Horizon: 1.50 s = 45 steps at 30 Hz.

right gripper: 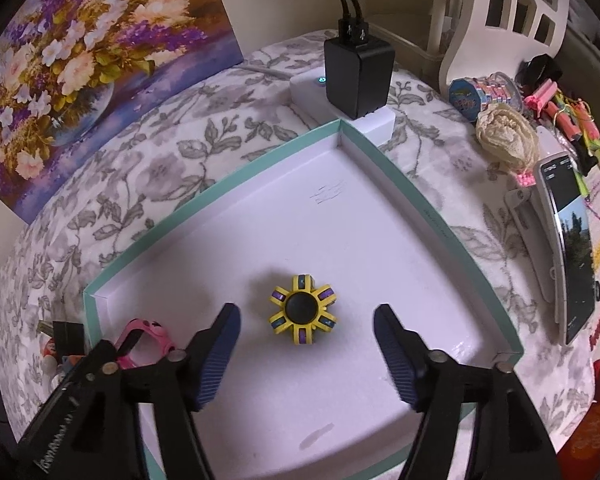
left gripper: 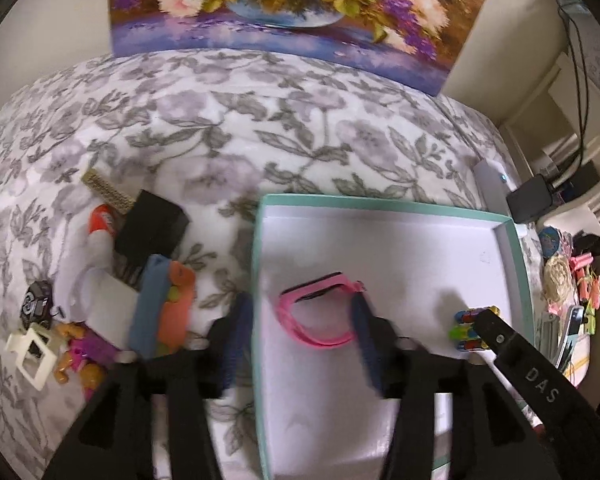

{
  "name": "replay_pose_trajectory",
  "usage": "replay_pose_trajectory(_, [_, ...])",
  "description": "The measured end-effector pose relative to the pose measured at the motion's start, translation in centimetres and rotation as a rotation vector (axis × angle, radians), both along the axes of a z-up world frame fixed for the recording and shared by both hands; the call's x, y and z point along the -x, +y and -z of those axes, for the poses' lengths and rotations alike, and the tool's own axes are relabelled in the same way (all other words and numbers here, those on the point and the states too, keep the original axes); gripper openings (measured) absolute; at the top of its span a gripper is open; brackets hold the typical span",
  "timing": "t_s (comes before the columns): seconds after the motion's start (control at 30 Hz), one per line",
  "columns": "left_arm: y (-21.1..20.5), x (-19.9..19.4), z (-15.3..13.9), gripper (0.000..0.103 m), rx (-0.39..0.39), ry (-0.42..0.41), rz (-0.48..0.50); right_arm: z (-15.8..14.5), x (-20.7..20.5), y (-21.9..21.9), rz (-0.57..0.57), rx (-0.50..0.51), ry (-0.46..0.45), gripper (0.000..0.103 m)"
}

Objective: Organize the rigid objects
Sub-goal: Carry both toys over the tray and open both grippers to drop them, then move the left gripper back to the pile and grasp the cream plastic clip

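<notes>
A shallow box with a teal rim and white floor lies on a surface covered with a grey floral cloth. Whether that surface is a bench or a bed cannot be told.

Left gripper: the fingers stand apart, with nothing pressed between them. One finger is outside the box's left wall, the other over the box floor. A pink watch lies on the floor of the box just inside its left wall, its strap end at the tip of the inner finger; whether they touch cannot be told.

Right gripper: the fingers are spread wide and hold nothing. A yellow spinner toy with a black centre and purple inserts lies flat on the box floor between and just ahead of the fingertips – clear of both pads.

Outside the box, along its left side, lies a loose group on the cloth: a black box, a blue-and-orange item, a white frame piece and a small figure.

At the far corner of the box a black charger sits in a white power block. A phone rests beyond the box's right wall – screen lit. A flower painting leans at the far edge of the cloth.
</notes>
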State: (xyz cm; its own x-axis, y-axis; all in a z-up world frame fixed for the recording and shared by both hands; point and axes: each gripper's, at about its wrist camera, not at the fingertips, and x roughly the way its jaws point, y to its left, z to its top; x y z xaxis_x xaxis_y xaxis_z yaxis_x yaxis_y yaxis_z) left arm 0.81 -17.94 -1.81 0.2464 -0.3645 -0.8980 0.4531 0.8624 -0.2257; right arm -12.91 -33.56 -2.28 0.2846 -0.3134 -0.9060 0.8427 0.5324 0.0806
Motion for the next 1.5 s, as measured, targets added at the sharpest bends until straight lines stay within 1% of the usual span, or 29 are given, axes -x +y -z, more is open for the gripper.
replay_pose_trajectory(0.03, [0.4,-0.2,0.0,0.074,0.003,-0.002,-0.015,-0.1,0.0,0.0,0.0,0.001,0.0,0.081])
replay_pose_trajectory(0.17, [2.4,-1.1,-0.1,0.076,-0.018,-0.01,-0.079,-0.3,0.1,0.4,-0.006,0.015,0.017,0.096])
replay_pose_trajectory(0.23, [3.5,-1.6,0.0,0.082,-0.028,-0.009,-0.112,-0.4,0.0,0.8,-0.015,0.027,0.025,0.1])
replay_pose_trajectory(0.27, [4.1,-1.9,0.0,0.086,-0.028,-0.005,-0.128,-0.5,0.0,1.0,-0.019,0.029,0.025,0.101])
replay_pose_trajectory(0.4, [6.7,-2.8,-0.4,0.086,-0.03,-0.001,-0.2,-0.9,-0.2,1.8,-0.038,0.034,0.03,0.102])
replay_pose_trajectory(0.57, [9.8,-3.4,-1.8,0.086,-0.039,-0.049,-0.28,-1.8,-0.5,3.4,-0.074,0.057,0.024,0.102])
replay_pose_trajectory(0.67, [11.6,-3.7,-2.6,0.086,-0.075,-0.07,-0.32,-2.7,-0.8,5.1,-0.108,0.069,0.001,0.103])
replay_pose_trajectory(0.83, [14.7,-3.6,-3.7,0.086,-0.144,-0.094,-0.362,-4.1,-1.8,8.2,-0.181,0.12,-0.014,0.103])
replay_pose_trajectory(0.9, [16.0,-3.4,-4.1,0.086,-0.144,-0.098,-0.377,-4.7,-2.4,9.6,-0.219,0.132,-0.022,0.103])
replay_pose_trajectory(1.03, [18.3,-3.1,-5.1,0.086,-0.111,-0.103,-0.404,-5.3,-3.5,11.9,-0.285,0.142,-0.042,0.103])
replay_pose_trajectory(1.13, [19.9,-3.2,-5.6,0.086,-0.099,-0.116,-0.425,-5.2,-4.4,13.7,-0.341,0.114,-0.06,0.103])
replay_pose_trajectory(1.23, [21.4,-3.0,-5.8,0.086,-0.081,-0.117,-0.45,-4.6,-5.6,15.4,-0.395,0.097,-0.056,0.103])
replay_pose_trajectory(1.33, [22.7,-3.2,-5.3,0.086,-0.076,-0.1,-0.473,-3.7,-6.7,17.4,-0.451,0.086,-0.039,0.103])
replay_pose_trajectory(1.5, [23.6,-3.8,-3.8,0.086,-0.082,-0.05,-0.486,-2.1,-8.2,20.0,-0.518,0.031,-0.027,0.103])
